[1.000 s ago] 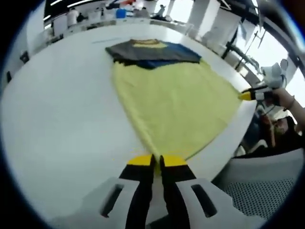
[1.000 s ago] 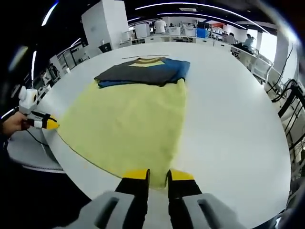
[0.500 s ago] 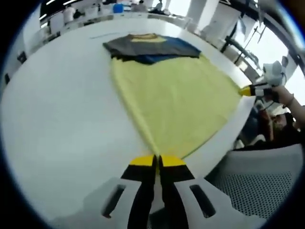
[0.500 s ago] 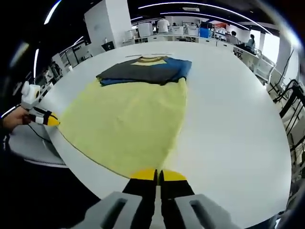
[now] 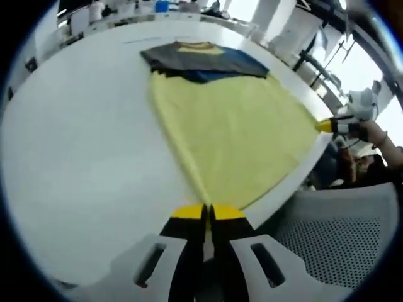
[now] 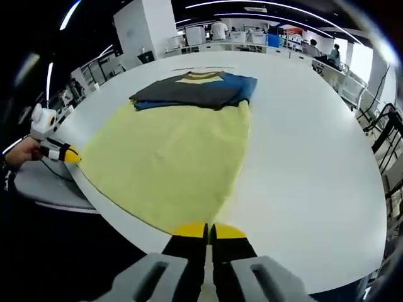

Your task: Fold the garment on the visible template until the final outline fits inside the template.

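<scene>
Cloth (image 5: 230, 135), yellow and unlabelled, runs lengthwise from the table (image 5: 82, 157) edge toward a folded dark shirt (image 6: 195, 90); left tool (image 5: 206, 212) and right tool (image 6: 208, 231) each pinch a near corner.

A second ago the right tongs (image 6: 209, 230) stood open over the near corner of the yellow garment (image 6: 170, 160); now they have pinched shut on that corner. Relative to the garment, both pairs of tongs have drawn back slightly toward the surface (image 6: 302, 157) edge.
</scene>
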`<state>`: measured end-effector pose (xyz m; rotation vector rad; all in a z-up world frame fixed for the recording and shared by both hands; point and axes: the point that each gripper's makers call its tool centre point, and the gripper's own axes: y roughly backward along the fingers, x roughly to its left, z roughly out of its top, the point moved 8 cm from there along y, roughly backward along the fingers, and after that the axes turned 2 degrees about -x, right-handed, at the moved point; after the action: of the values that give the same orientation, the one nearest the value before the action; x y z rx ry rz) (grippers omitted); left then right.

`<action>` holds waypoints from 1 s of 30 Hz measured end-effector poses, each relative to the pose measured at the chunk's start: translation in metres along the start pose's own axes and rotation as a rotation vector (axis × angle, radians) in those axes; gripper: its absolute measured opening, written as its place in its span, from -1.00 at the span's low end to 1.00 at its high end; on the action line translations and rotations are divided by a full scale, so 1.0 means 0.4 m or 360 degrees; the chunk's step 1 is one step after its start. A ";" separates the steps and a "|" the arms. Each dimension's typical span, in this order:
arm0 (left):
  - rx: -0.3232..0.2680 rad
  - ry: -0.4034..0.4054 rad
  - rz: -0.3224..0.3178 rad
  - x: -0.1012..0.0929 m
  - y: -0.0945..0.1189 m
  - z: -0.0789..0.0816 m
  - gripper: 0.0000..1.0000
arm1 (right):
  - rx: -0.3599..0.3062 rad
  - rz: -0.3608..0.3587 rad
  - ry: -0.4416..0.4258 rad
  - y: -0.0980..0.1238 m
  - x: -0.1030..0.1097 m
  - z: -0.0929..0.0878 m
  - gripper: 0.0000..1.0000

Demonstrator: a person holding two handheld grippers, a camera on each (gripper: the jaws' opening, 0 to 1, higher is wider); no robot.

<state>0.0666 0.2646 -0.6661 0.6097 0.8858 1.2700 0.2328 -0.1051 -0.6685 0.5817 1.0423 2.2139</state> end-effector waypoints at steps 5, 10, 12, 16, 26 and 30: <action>0.0032 -0.0031 -0.0011 -0.002 0.010 -0.009 -1.00 | 0.0017 0.0017 -0.0003 0.007 0.011 -0.008 -1.00; 0.0039 -0.0040 -0.0018 -0.002 0.027 -0.015 -1.00 | 0.0030 0.0032 -0.0007 0.012 0.024 -0.016 -1.00; 0.0046 -0.0041 -0.0019 0.000 0.032 -0.018 -1.00 | 0.0033 0.0043 -0.0014 0.013 0.028 -0.019 -1.00; 0.0057 -0.0054 -0.0009 0.001 0.037 -0.022 -1.00 | 0.0035 0.0066 -0.0023 0.015 0.034 -0.025 -1.00; 0.0093 -0.0117 0.0010 -0.002 0.049 -0.034 -1.00 | 0.0060 0.0104 -0.0020 0.018 0.043 -0.034 -1.00; 0.0091 -0.0090 0.0012 0.002 0.057 -0.041 -1.00 | 0.0067 0.0127 -0.0022 0.020 0.045 -0.040 -1.00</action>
<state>0.0403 0.2691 -0.6567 0.6913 0.8760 1.2317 0.2075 -0.1050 -0.6691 0.6669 1.0784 2.2581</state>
